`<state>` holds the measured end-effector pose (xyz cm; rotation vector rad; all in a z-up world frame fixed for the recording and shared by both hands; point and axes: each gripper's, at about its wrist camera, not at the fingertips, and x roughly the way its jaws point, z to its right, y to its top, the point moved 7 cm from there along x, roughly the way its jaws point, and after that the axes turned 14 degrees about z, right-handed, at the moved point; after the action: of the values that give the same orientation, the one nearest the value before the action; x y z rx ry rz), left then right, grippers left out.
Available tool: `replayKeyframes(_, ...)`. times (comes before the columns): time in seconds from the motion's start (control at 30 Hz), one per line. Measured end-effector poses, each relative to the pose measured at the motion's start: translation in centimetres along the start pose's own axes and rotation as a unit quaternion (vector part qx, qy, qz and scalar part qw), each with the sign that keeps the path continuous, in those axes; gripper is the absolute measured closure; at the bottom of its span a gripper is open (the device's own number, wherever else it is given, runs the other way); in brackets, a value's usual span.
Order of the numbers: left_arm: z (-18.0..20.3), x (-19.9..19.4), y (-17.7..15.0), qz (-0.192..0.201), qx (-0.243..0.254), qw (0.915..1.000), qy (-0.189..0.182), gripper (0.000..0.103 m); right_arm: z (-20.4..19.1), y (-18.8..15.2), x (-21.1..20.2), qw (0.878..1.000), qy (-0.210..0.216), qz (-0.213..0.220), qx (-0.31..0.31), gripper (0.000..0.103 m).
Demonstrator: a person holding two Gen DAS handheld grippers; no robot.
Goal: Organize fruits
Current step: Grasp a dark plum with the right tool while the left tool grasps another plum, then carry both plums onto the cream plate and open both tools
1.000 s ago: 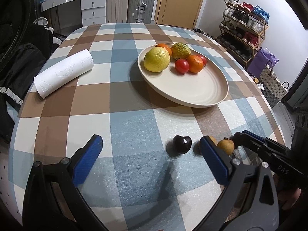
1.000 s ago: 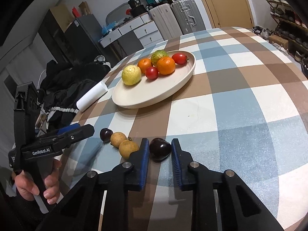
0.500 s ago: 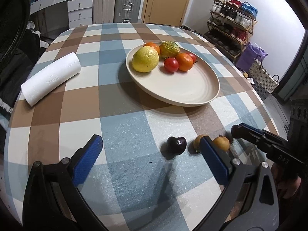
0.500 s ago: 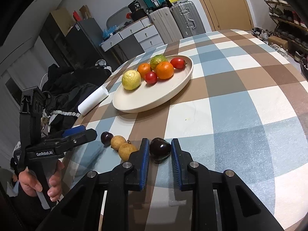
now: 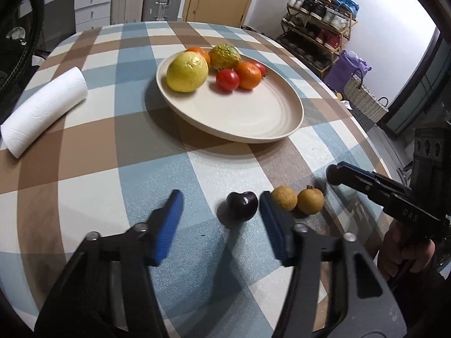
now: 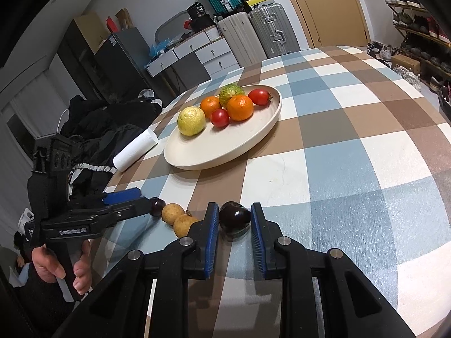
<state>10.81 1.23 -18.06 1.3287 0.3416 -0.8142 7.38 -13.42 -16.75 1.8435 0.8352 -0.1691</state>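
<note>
Ahead of our jaws, wide cream ceramic plate (image 5: 284, 129) holding round yellow citrus (image 5: 187, 71), oranges, tomatoes, our right gripper (image 6: 234, 235) clenched on glossy dark plum (image 6: 234, 216), our left gripper (image 5: 220, 219) closing, unclenched, around another dark plum (image 5: 242, 206).

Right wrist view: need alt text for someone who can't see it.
The right hand-held gripper is shut on a dark plum on a checked tablecloth. To its left lie two tan fruits, then a second dark plum at the tips of the left hand-held gripper. Behind, a cream plate holds citrus and tomatoes.
</note>
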Motion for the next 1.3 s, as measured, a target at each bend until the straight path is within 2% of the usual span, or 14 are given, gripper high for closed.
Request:
replayKeyframes(0.07, 0.3, 0.1, -0.1, -0.002, 0.004, 1.0000, -0.008, 0.062, 0.1, 0.1, -0.1, 1.000, -0.002, 0.002, 0.000, 0.079)
replayKeyframes(0.2, 0.8, 0.3, -0.4, -0.008, 0.002, 0.9995, -0.029, 0.071, 0.2, 0.2, 0.0, 1.000, -0.004, 0.001, 0.000, 0.079)
replayKeyframes(0.3, 1.2, 0.3, -0.3, -0.006, -0.002, 0.9989, -0.046, 0.082, 0.0, 0.3, 0.2, 1.000, -0.002, 0.001, -0.003, 0.079)
replayKeyframes(0.67, 0.5, -0.1, 0.2, -0.004, -0.023, 0.9978, -0.062, 0.082, -0.4, 1.1, 0.5, 1.000, -0.001, 0.008, -0.007, 0.079)
replayKeyframes(0.93, -0.9, -1.4, 2.9, 0.030, -0.042, 0.9971, -0.055, 0.082, -0.5, 3.3, 0.6, 1.000, 0.006, 0.020, -0.002, 0.079)
replayKeyframes(1.1, -1.5, -1.4, 5.7, 0.053, -0.054, 0.9957, -0.054, 0.082, -1.2, 5.6, 1.6, 0.999, 0.026, 0.027, 0.002, 0.079)
replayKeyframes(1.3, -1.9, -0.1, 8.6, 0.059, -0.070, 0.9941, -0.057, 0.082, -2.6, 8.8, 4.3, 0.996, 0.083, 0.018, 0.031, 0.079)
